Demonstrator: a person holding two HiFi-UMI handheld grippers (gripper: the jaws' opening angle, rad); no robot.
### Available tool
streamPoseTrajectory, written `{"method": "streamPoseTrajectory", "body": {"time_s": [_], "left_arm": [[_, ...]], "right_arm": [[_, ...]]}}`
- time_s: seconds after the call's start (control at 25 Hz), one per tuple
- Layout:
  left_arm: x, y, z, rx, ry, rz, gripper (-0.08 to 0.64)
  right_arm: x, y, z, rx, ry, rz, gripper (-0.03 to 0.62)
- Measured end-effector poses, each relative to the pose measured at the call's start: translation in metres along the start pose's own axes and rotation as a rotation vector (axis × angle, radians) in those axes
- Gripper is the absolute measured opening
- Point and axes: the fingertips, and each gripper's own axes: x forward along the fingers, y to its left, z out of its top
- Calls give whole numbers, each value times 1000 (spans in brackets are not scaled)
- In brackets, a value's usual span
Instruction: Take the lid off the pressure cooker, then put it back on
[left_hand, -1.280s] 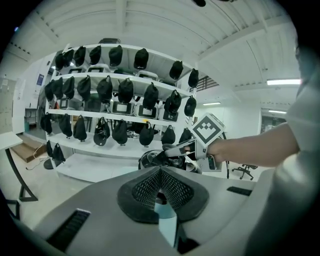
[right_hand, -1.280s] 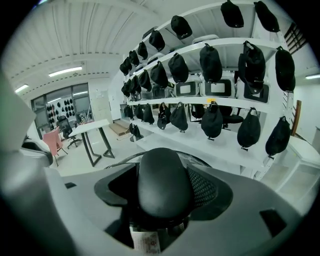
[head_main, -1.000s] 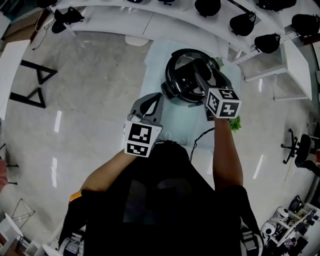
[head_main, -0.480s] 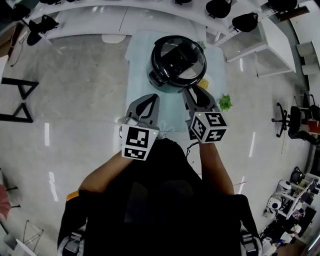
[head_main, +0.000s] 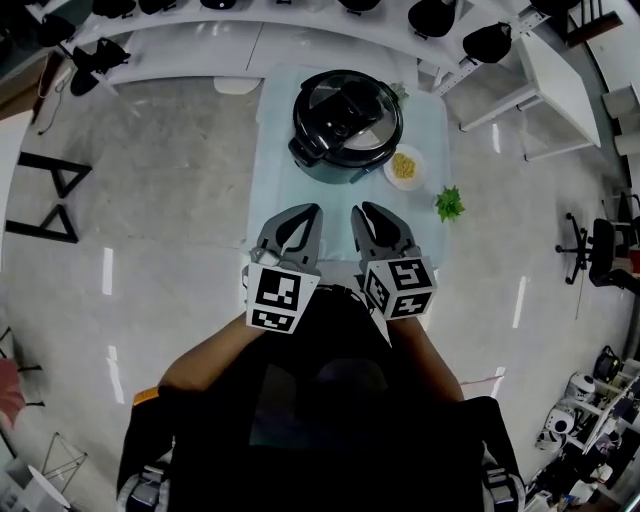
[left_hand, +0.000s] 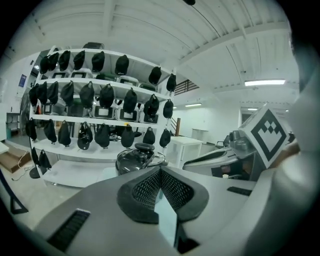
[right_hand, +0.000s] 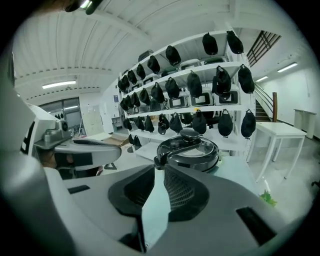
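Closing empty R gripper (right_hand: 159, 171); L gripper (left_hand: 160, 171) prob. shut; cooker (head_main: 345, 122) lidded.

Left tool (left_hand: 160, 169), jaws together, empty; pressure cooker (left_hand: 135, 159) beyond.

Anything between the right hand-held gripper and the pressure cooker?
Head view: only bare tabletop between right hand-held gripper, jaws closing on nothing, and pressure cooker; small dish sits aside.
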Motion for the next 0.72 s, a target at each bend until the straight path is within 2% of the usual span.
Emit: {"method": "streamPoseTrajectory", "body": {"time_s": [0.24, 0.72], "left_arm": [[-3, -47, -8, 6, 11, 57, 8], [-42, -117, -17, 12, -11, 236, 6]], "right_arm": [[-37, -11, -20, -40, -4, 74, 72], [-109, -16, -50, -111, -16, 222, 72]]}}
